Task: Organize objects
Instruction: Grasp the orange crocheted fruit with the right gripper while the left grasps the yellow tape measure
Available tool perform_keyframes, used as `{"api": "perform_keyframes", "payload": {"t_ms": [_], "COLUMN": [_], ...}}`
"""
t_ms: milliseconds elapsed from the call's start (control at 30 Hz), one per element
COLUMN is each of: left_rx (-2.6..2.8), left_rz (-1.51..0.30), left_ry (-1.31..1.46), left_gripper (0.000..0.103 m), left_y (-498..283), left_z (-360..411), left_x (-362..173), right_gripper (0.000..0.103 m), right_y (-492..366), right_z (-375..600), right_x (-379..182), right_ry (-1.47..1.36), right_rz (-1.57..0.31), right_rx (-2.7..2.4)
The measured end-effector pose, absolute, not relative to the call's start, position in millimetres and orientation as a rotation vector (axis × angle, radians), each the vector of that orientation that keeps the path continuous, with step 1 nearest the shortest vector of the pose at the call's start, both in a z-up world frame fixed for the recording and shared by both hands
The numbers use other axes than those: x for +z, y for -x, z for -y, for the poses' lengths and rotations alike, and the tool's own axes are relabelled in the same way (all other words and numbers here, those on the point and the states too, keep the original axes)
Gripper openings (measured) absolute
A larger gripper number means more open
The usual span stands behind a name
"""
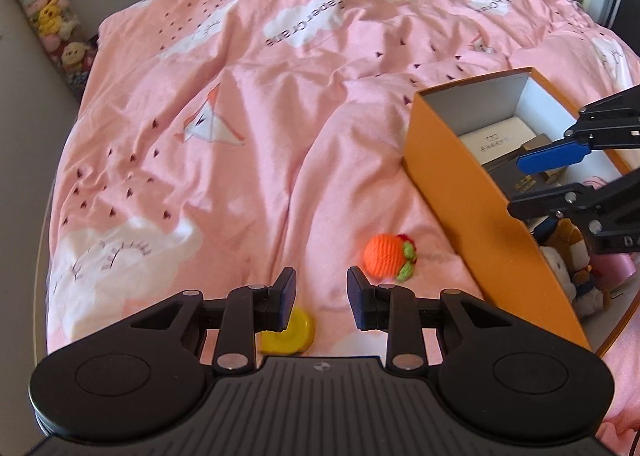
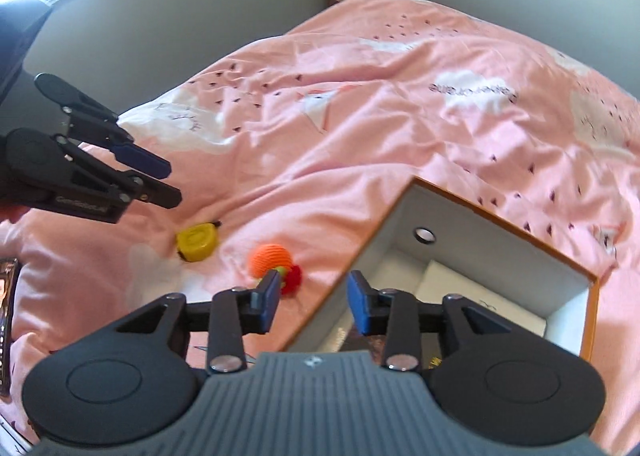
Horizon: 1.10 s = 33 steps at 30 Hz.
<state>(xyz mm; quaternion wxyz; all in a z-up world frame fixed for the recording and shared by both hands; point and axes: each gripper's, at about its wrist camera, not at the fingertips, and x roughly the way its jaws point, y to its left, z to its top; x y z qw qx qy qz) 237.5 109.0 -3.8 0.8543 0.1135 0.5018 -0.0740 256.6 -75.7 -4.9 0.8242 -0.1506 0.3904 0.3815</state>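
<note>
Pink cotton duvet (image 1: pixel 248 128) fills both frames. Your orange cardboard box (image 1: pixel 472 192) sits at the right of the left view, small boxes and plush toys inside. Your right gripper (image 2: pixel 313 298) hangs over its rim, released, holding nothing. Your left gripper (image 1: pixel 321 298) is unclenched, empty, above the orange crocheted ball (image 1: pixel 384 256) and yellow round tape measure (image 2: pixel 197 243) on the duvet.
</note>
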Motion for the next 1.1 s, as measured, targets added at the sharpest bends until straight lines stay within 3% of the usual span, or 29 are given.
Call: {"api": "perform_keyframes", "payload": {"t_ms": [233, 767, 1100], "left_rx": [-0.139, -0.313, -0.306], "left_rz": [-1.062, -1.182, -1.315], "left_ry": [-0.237, -0.241, -0.199], "left_gripper": [0.043, 0.057, 0.066], "left_y": [-224.9, -246.9, -277.6], "left_z": [-126.2, -165.8, -179.1], "left_x": [-7.9, -67.6, -118.1], "right_gripper": [0.049, 0.049, 0.048], "right_y": [-244.0, -274.7, -301.1], "right_z": [28.9, -51.7, -67.1], "right_x": [-7.3, -78.3, -103.5], "right_ry": [0.407, 0.742, 0.695], "right_rz": [-0.829, -0.968, -1.082], "right_rx": [0.888, 0.862, 0.868]}}
